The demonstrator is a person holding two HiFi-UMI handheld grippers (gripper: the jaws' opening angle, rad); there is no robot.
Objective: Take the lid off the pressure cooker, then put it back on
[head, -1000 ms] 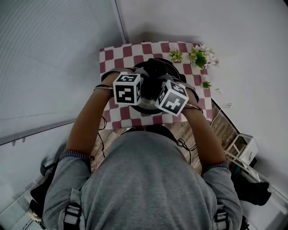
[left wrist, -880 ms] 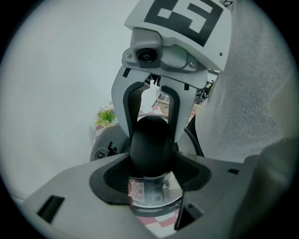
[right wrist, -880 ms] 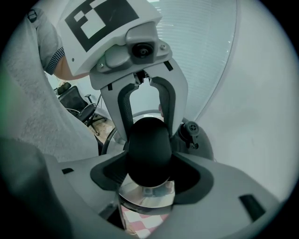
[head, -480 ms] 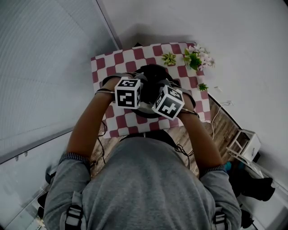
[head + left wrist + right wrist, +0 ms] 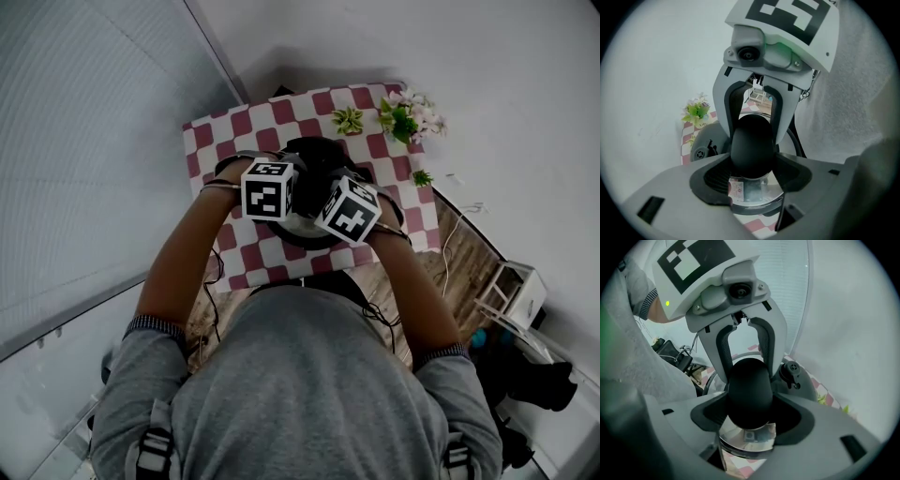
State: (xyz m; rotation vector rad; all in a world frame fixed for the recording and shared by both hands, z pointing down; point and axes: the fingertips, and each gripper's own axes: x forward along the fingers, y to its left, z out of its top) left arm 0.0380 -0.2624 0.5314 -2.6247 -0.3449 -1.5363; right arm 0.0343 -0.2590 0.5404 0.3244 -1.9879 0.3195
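1. The pressure cooker stands in the middle of the desk, mostly hidden under both marker cubes. Its lid is a smooth grey dome with a black valve and a mirror-bright metal plate bearing a sticker. I cannot tell whether the lid is seated on the pot.
2. Over the cooker's centre sits the lid's handle, a glossy black egg-shaped knob. The left gripper and right gripper grasp it from opposite sides, their fingers clenched on it and set wide.
3. The risk, as I judge it, is that the knob is rounded and slick, so the dark pads may slide off. Uneven effort from the two sides could also tilt the lid and jam its rim.
4. Around the cooker the desk wears a red-and-white checked cloth. Flowers stand beyond the cooker at the far corner.
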